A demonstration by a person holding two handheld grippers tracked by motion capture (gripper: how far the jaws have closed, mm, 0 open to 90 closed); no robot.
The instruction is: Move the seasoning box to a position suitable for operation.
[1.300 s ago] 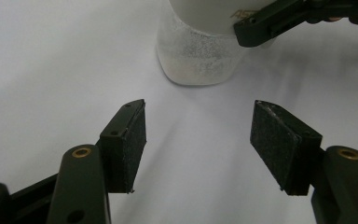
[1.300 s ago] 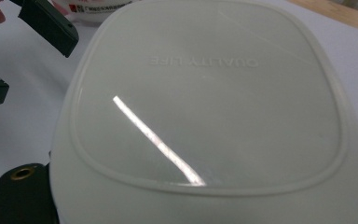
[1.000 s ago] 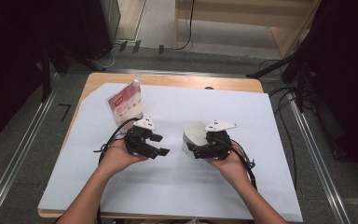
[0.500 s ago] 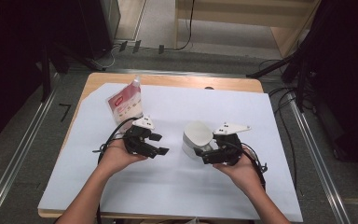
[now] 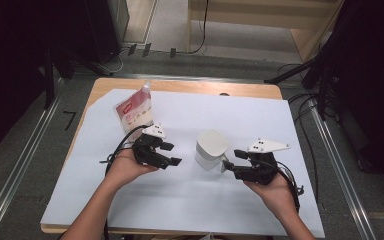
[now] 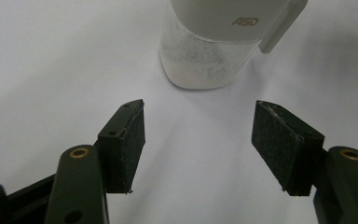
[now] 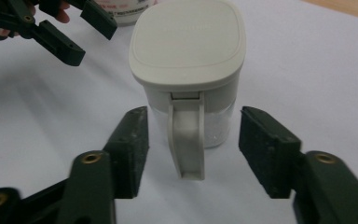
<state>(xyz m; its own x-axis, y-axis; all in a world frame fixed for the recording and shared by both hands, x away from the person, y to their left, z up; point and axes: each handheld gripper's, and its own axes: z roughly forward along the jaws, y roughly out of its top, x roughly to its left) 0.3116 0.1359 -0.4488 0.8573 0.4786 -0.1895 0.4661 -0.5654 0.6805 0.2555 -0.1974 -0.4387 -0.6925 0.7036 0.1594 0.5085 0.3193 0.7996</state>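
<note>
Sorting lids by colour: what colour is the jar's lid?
The lid is off-white, a pale beige; the right gripper view shows it best.

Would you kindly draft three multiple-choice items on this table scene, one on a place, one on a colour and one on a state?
1. Where does the container stand?
A. between the two grippers
B. behind the pouch
C. on the floor

2. What colour is the container's lid?
A. red
B. off-white
C. black

3. How does the right gripper stand to the container's handle?
A. clamped on it
B. open, fingers either side, not touching
C. turned away from it

Answers: 1 A, the left gripper is on its other side; 2 B, the right gripper view shows it pale; 3 B, gaps show beside both fingers, though the jaws have just been closing.
</note>
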